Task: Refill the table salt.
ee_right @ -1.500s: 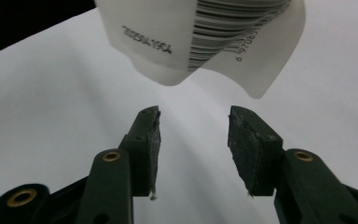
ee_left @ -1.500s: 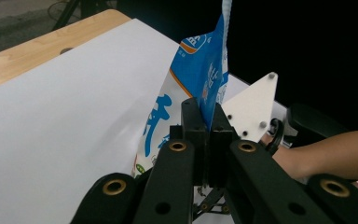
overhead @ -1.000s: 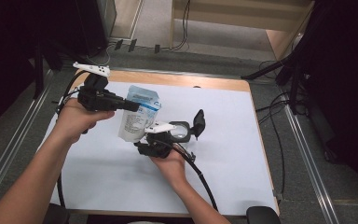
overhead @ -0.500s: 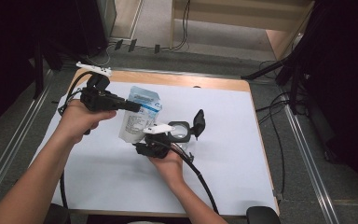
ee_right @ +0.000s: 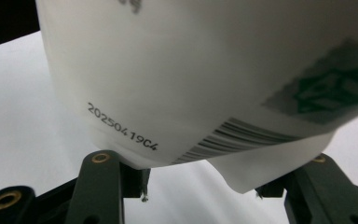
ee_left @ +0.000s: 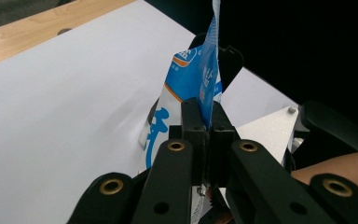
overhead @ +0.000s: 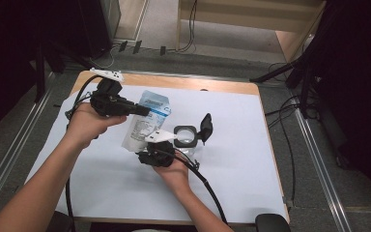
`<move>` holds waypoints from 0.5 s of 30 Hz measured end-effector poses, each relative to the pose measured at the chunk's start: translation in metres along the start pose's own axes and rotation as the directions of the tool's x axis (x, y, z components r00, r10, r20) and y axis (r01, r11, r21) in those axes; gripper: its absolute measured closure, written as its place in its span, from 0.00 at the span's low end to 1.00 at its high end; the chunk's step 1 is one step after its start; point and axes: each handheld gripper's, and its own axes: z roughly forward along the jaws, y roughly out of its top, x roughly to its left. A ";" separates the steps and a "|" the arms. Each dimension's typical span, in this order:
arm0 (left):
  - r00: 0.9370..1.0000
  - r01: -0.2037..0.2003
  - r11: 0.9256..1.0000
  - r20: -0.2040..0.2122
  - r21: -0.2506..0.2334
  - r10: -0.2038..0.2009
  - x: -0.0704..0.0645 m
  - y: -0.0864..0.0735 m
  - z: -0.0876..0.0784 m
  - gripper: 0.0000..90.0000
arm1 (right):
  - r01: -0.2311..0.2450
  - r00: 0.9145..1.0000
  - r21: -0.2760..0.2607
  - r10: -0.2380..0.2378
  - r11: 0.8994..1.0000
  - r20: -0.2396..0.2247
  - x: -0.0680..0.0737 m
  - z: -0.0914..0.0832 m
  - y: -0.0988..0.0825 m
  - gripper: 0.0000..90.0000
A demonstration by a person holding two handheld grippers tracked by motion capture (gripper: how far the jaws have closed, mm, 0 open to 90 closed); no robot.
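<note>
While left gripper (ee_left: 205, 116) pinches pouch (overhead: 145, 123), right gripper (ee_right: 200, 186) grasps its bottom, contents unseen.

White-and-blue pouch (overhead: 147, 121) (barcode near bottom), upright, held above table

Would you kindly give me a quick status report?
Left gripper shut on pouch top edge. Right gripper clamps its bottom. Open-lidded container just beside.

High view down over the table (overhead: 232, 145); both gripper views close on the shared pouch (overhead: 147, 121).
</note>
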 end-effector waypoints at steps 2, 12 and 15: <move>1.000 -0.007 1.000 0.011 -0.012 0.007 0.001 0.000 0.002 1.00 | 0.001 1.000 -0.005 -0.001 1.000 -0.007 -0.001 -0.001 -0.001 0.58; 0.999 -0.028 1.000 -0.041 0.007 0.028 0.001 -0.001 0.008 1.00 | 0.047 0.999 -0.047 -0.048 0.998 -0.023 0.003 -0.010 -0.006 0.52; 0.999 -0.035 0.999 -0.028 0.010 0.035 0.000 0.000 0.012 1.00 | 0.075 0.997 -0.054 -0.076 0.996 -0.032 0.009 -0.011 -0.005 0.49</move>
